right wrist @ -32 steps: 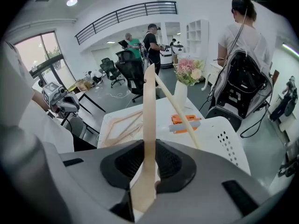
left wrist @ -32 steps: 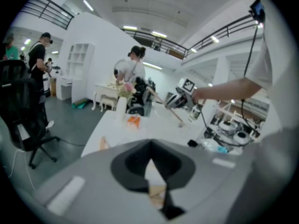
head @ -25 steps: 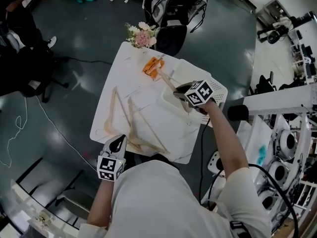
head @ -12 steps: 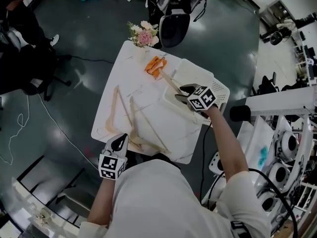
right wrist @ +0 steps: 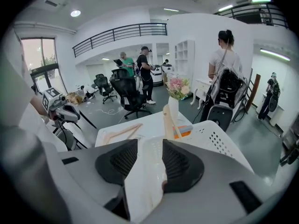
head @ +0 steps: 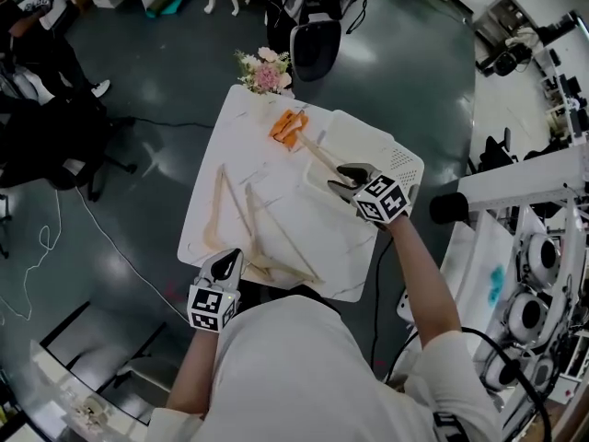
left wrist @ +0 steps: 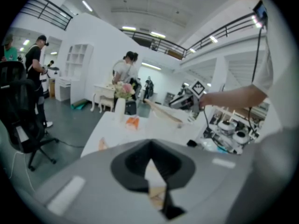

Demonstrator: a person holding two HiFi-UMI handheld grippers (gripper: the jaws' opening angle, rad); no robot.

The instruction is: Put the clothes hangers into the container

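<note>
- One pale wooden clothes hanger (head: 317, 153) leans in the white perforated container (head: 405, 159) at the desk's (head: 241, 141) right edge.
- Two more hangers (head: 241, 217) lie flat toward the front-left corner.
- Right gripper (head: 339, 177) is above the container, its jaws just opened and empty.
- Left gripper (head: 225, 263) is closed at the front edge.

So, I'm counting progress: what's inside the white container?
One wooden hanger leans in the container, one end over its rim. The right gripper, jaws just opened with nothing gripped, hides part of its bottom.
</note>
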